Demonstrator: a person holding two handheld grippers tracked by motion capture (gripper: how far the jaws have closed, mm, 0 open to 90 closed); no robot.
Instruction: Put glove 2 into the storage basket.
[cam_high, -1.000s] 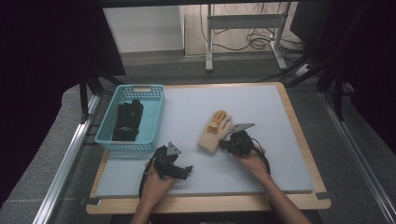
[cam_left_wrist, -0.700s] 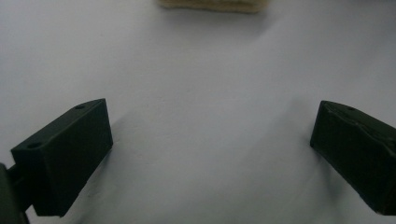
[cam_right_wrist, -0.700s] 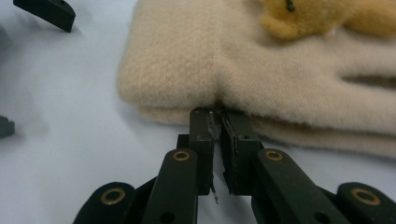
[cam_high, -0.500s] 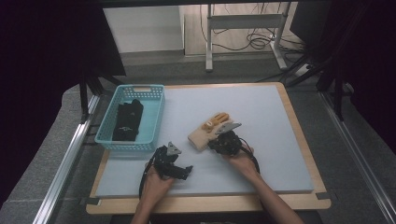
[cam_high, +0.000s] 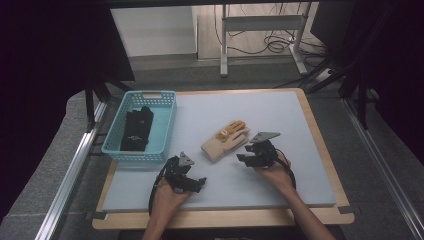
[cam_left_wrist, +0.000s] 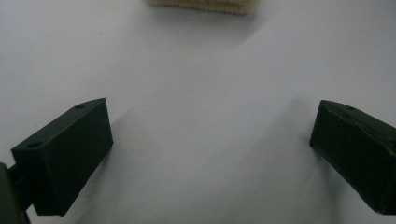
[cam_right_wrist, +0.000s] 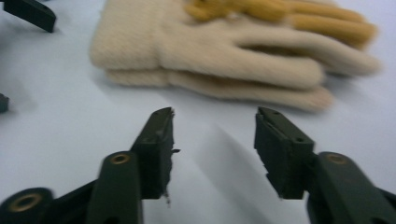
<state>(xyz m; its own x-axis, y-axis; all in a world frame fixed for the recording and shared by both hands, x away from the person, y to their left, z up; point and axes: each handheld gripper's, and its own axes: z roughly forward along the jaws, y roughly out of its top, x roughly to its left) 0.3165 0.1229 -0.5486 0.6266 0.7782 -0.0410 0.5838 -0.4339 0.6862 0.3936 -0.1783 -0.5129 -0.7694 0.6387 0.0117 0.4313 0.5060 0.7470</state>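
Cream glove pair (cam_high: 226, 141) lies mid-mat, flat, nothing gripping it. Right gripper (cam_high: 248, 154) just beside its fingers, jaws apart, empty. Left gripper (cam_high: 192, 176) nearer front edge, jaws wide, empty. Blue basket (cam_high: 166, 128) at left edge; mat (cam_high: 280, 110) bare toward the right and far sides.

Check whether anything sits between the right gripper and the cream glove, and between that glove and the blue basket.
Nothing visible blocks either path. The right gripper is open, with bare mat between its jaws and the cream glove. From the glove to the blue basket the mat is bare; the left gripper sits nearer the person.
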